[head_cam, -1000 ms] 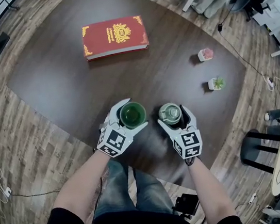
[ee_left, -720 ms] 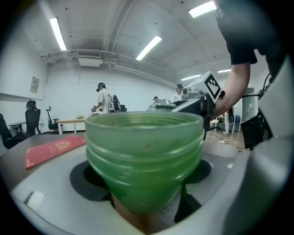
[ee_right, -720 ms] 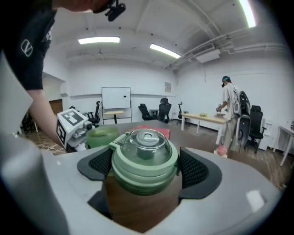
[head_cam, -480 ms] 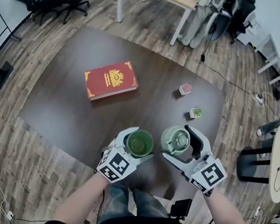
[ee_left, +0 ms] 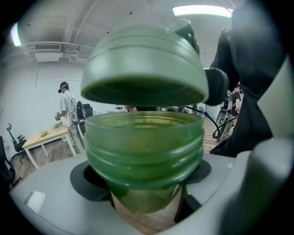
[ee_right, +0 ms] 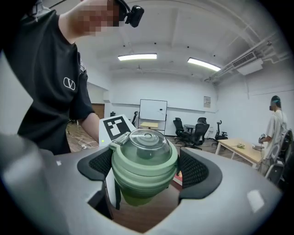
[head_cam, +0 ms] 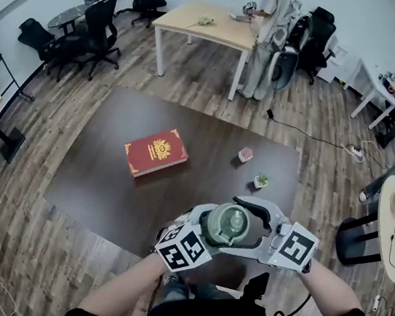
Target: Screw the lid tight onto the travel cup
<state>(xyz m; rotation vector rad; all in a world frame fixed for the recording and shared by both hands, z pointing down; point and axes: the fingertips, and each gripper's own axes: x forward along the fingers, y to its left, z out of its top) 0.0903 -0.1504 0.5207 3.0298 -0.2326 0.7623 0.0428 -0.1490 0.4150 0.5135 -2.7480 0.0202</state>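
My right gripper (ee_right: 146,168): jaws closed on the green, clear-domed lid (ee_right: 144,156). Just behind it I see the left gripper (ee_right: 115,129), marker cube showing; black sleeve (ee_right: 69,94) at left.

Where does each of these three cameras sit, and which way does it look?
Head view: on the person's head, looking steeply down at the table and book; both forearms show, the left gripper and right gripper close together.
Left gripper view: on the left gripper, looking along its jaws, shut on the cup; the lid hangs just above, right gripper beside.
Right gripper view: on the right gripper, facing the person; jaws shut on the lid; torso and arm show.
Shared: all three show the lid.
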